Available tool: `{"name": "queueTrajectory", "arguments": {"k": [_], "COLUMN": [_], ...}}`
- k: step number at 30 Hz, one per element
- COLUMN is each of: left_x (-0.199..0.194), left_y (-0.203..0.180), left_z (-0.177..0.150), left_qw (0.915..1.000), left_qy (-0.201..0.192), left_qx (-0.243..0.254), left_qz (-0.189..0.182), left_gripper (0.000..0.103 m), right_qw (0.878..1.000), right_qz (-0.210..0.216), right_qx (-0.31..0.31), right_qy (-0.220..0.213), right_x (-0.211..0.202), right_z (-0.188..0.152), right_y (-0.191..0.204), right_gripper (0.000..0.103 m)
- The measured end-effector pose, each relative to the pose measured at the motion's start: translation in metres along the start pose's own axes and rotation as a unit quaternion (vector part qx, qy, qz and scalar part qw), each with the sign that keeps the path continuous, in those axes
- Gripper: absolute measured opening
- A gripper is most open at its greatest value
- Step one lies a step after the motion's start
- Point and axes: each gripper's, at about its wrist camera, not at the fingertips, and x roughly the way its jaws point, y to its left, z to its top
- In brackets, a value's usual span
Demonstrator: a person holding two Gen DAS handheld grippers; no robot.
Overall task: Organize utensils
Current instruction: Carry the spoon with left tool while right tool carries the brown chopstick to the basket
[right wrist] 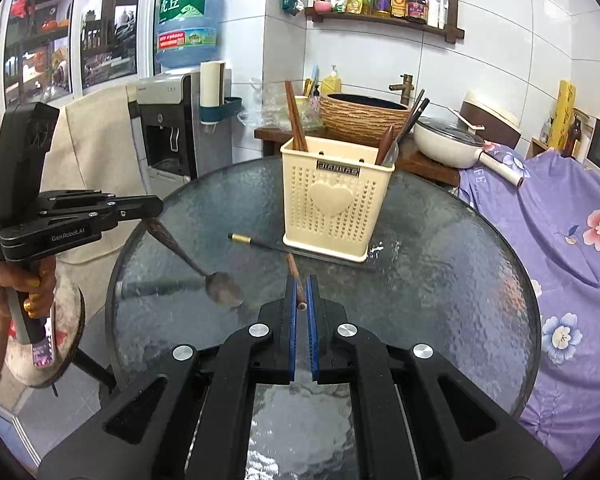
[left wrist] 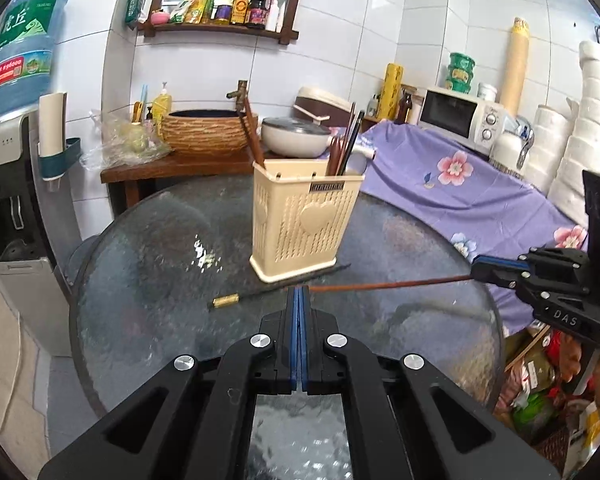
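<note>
A cream utensil holder [left wrist: 304, 220] [right wrist: 336, 208] stands on the round glass table [left wrist: 160, 248] [right wrist: 440, 264]. It holds brown chopsticks on its left side, and spoons and dark chopsticks on its right. My right gripper [right wrist: 300, 280] [left wrist: 476, 270] is shut on a brown chopstick [right wrist: 294, 270] [left wrist: 388, 283], held above the table. My left gripper [left wrist: 299, 290] [right wrist: 156, 210] is shut on the wooden handle of a metal spoon [right wrist: 224, 288], which hangs down over the glass. A black chopstick with a gold cap [left wrist: 268, 292] [right wrist: 260, 242] lies in front of the holder.
Behind the table stand a wooden counter with a woven basin [left wrist: 204, 132], a white pan [left wrist: 296, 136] and a rice cooker. A water dispenser [right wrist: 168, 136] is on the left. On the right, a purple floral cloth [left wrist: 460, 192] lies under a microwave [left wrist: 460, 116].
</note>
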Motion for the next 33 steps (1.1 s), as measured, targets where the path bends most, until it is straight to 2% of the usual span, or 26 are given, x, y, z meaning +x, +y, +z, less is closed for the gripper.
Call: {"name": "queueTrajectory", "arguments": {"k": [12,18,22,33], "left_x": [0.009,0.012,0.016,0.029], "left_y": [0.004,0.006,0.01,0.011], "left_z": [0.04,0.06,0.071,0.102], "left_qw": [0.9995,0.9995,0.9986,0.9975], "left_qy": [0.008,0.011,0.019,0.03], "left_qx": [-0.013,-0.009,-0.023,-0.036], "left_qz": [-0.029,-0.029,-0.043,-0.053], "left_gripper": [0.0,0.0,0.0,0.0], "right_qw": [1.0,1.0,1.0,1.0], "right_qz": [0.023,0.018,0.016,0.005], "right_qx": [0.012,-0.003,-0.002,0.004], "right_qy": [-0.004,-0.012,-0.016,-0.027], "right_x": [0.002,-0.004,-0.007,-0.015], "right_z": [0.05,0.08,0.097,0.131], "right_y": [-0.022,-0.024,-0.028,-0.038], "right_gripper": [0.005,0.005,0.005,0.005]}}
